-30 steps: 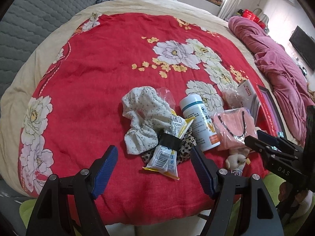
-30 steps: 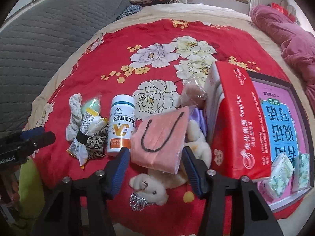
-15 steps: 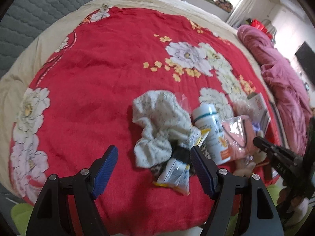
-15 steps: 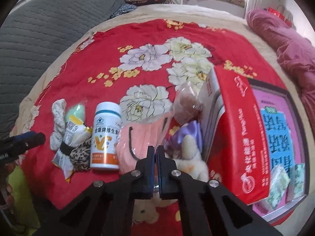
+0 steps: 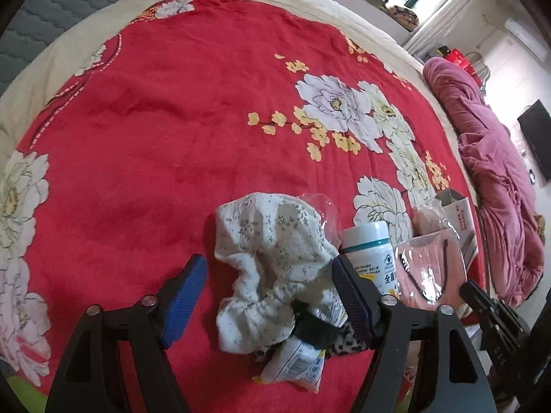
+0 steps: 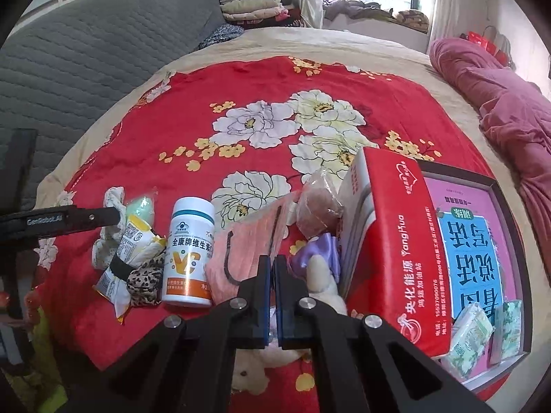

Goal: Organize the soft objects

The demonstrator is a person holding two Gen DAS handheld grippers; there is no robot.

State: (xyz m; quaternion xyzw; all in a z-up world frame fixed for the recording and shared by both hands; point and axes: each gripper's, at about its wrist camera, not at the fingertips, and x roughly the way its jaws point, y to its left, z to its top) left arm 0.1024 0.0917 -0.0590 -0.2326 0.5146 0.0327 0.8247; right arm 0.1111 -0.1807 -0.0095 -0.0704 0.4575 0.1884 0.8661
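A white floral scrunchie [image 5: 261, 227] lies on the red flowered blanket [image 5: 172, 120], partly over a snack packet [image 5: 296, 364] and a leopard-print scrunchie [image 5: 344, 344]. My left gripper [image 5: 268, 261] straddles the white scrunchie and its jaws are closing. The left pad stands clear of the fabric. My right gripper [image 6: 272, 265] is shut on the edge of a pink bag in clear wrap [image 6: 237, 251], which tilts up off the bed. A cream plush toy [image 6: 320, 282] with a purple bow lies under the right gripper's fingers.
A white supplement bottle [image 6: 191, 251] lies between the scrunchies and the pink bag. To the right, a red carton [image 6: 396, 241] leans on a framed pink box [image 6: 482, 241] holding tissue packs [image 6: 471, 337]. A pink quilt [image 5: 489, 158] is bunched along the bed's right side.
The left gripper came forward and down over the white scrunchie and its jaws narrowed. The right gripper went from open around the pink bag to shut on it, tilting its edge up.
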